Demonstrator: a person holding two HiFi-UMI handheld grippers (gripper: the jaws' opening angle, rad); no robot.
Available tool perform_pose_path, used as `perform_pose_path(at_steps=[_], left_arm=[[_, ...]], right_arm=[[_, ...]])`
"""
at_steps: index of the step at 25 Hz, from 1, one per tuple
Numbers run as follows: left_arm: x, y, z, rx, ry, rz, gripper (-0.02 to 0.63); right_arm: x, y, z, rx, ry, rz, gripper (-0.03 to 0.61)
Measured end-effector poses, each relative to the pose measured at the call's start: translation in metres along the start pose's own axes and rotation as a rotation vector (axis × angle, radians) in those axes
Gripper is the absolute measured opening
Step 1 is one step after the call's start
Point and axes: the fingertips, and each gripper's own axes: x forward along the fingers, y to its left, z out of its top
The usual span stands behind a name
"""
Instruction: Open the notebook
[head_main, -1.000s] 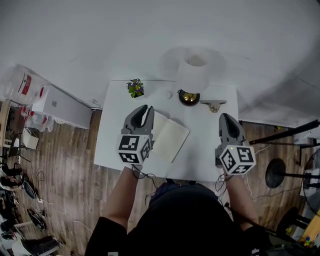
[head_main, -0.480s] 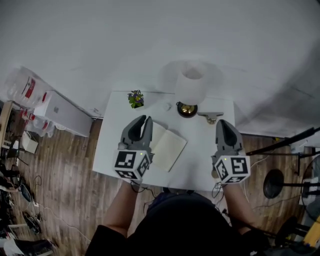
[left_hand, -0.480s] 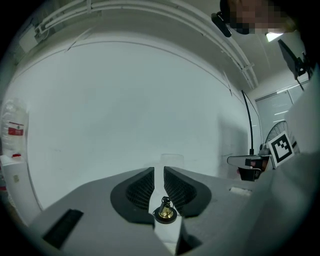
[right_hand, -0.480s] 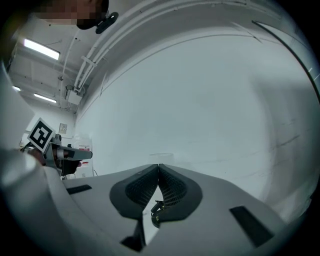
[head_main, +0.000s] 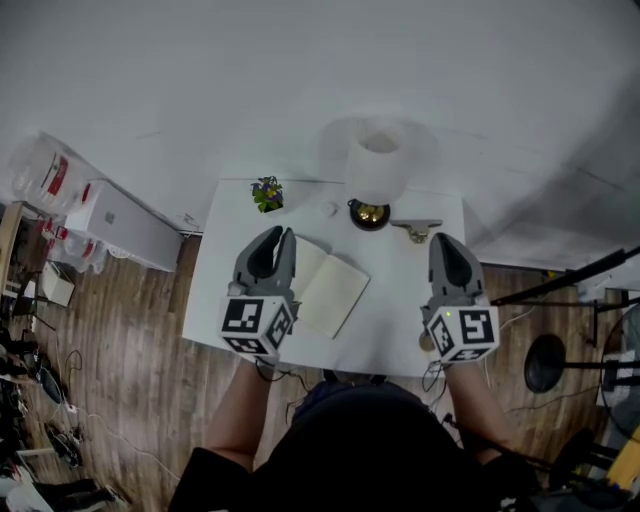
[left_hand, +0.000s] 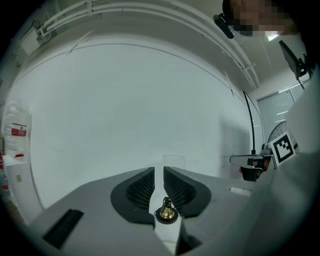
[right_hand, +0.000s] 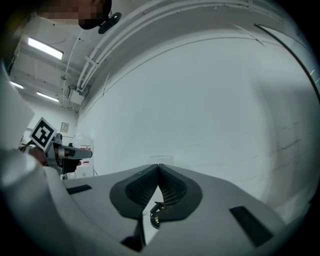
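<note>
The notebook (head_main: 335, 290) lies open on the white table (head_main: 400, 325), its blank pages up and turned at a slant. My left gripper (head_main: 278, 236) hovers over the notebook's left side and hides part of it. In the left gripper view its jaws (left_hand: 158, 170) stand a narrow slit apart with nothing between them. To the right of the notebook, apart from it, hangs my right gripper (head_main: 443, 240). Its pads (right_hand: 159, 166) meet at the tips and hold nothing. Both grippers point level toward the white wall.
At the table's back stand a white lamp shade (head_main: 380, 160), a brass bell (head_main: 369, 213), a small potted plant (head_main: 266, 193) and a metal clip (head_main: 415, 231). White boxes (head_main: 110, 215) stand on the wooden floor at the left; a stand base (head_main: 545, 365) is at the right.
Both grippers have risen off the table toward the camera. The left gripper's jaws have narrowed a little. The notebook lies as before.
</note>
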Motion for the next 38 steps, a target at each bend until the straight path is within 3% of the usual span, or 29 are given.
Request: perform_pose_path(at_steps=[38], left_arm=[[-0.008,-0.002,-0.010,-0.011,0.019,-0.016,0.052]], right_arm=[[-0.012,0.003,-0.002,-0.012,-0.015,-0.006,0.003]])
